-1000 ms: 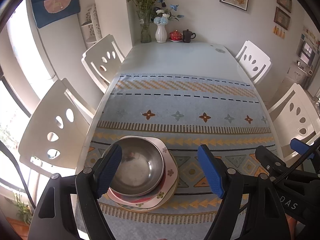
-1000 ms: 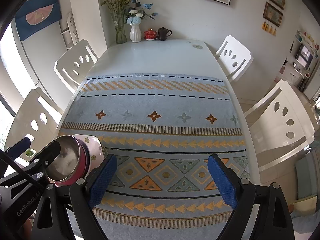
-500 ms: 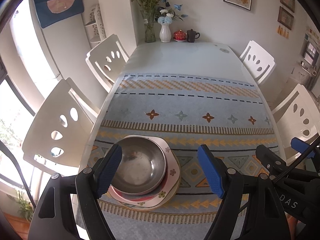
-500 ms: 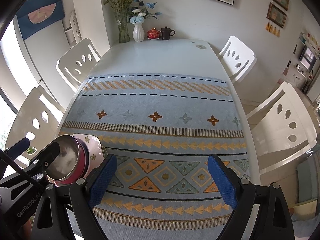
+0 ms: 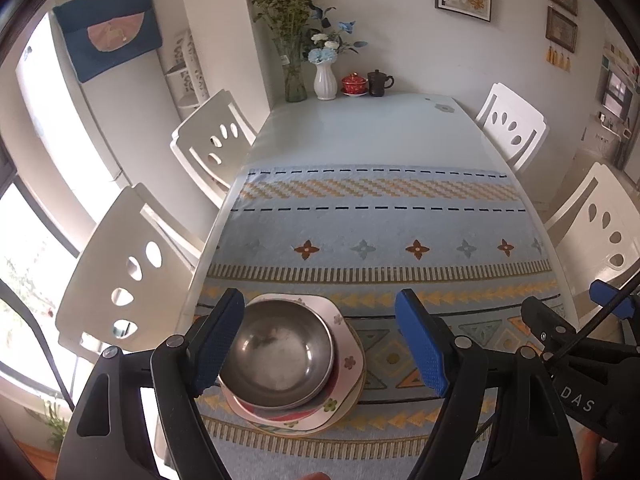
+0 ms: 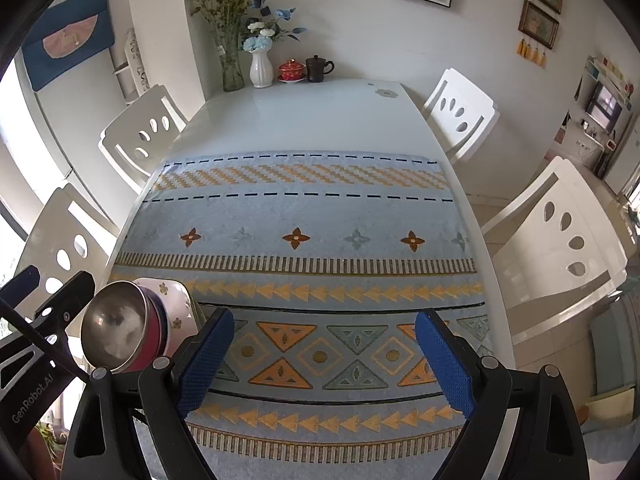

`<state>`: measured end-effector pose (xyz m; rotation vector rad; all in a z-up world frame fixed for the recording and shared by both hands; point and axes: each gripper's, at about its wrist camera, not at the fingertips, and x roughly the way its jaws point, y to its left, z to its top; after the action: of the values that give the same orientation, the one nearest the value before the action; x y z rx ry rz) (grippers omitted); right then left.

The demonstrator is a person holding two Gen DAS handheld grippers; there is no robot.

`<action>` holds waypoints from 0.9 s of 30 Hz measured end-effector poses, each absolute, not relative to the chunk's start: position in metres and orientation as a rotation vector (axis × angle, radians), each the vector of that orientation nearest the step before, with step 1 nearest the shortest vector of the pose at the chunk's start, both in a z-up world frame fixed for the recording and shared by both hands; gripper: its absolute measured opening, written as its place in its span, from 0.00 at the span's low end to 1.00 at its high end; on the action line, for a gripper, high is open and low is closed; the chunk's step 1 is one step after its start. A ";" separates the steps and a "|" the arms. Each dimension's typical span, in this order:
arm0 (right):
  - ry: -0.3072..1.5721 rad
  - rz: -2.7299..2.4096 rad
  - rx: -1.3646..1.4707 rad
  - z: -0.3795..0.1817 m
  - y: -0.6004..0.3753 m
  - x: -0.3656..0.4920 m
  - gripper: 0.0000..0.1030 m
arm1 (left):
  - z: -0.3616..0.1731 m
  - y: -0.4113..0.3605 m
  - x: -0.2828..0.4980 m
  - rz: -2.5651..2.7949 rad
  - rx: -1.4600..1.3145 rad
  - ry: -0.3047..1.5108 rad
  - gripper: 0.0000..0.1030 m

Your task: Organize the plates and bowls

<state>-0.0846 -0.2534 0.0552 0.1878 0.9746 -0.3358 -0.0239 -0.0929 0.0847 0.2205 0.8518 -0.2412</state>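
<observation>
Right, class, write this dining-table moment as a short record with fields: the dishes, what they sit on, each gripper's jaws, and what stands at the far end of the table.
dishes: round stainless-steel bowl nested on a stack of flowered pink-and-white plates
surface: patterned blue-and-orange table mat on a white table
stack position: near left part of the mat
left gripper: jaws open, holding nothing
right gripper: jaws open, over bare mat
far end: white vase of flowers, glass vase, red lidded cup, dark mug
</observation>
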 end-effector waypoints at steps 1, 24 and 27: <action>0.973 -0.339 0.187 0.055 -0.254 -0.085 0.88 | 0.085 -0.095 -0.024 -0.244 0.221 0.851 0.75; 0.976 -0.353 0.200 0.051 -0.271 -0.090 0.88 | 0.077 -0.117 -0.026 -0.257 0.236 0.874 0.76; 0.985 -0.358 0.197 0.047 -0.274 -0.092 0.88 | 0.072 -0.118 -0.026 -0.227 0.232 0.863 0.76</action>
<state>-0.0917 -0.2745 0.0471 0.1968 0.9853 -0.3580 -0.0256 -0.1183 0.0721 0.2316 0.8627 -0.2274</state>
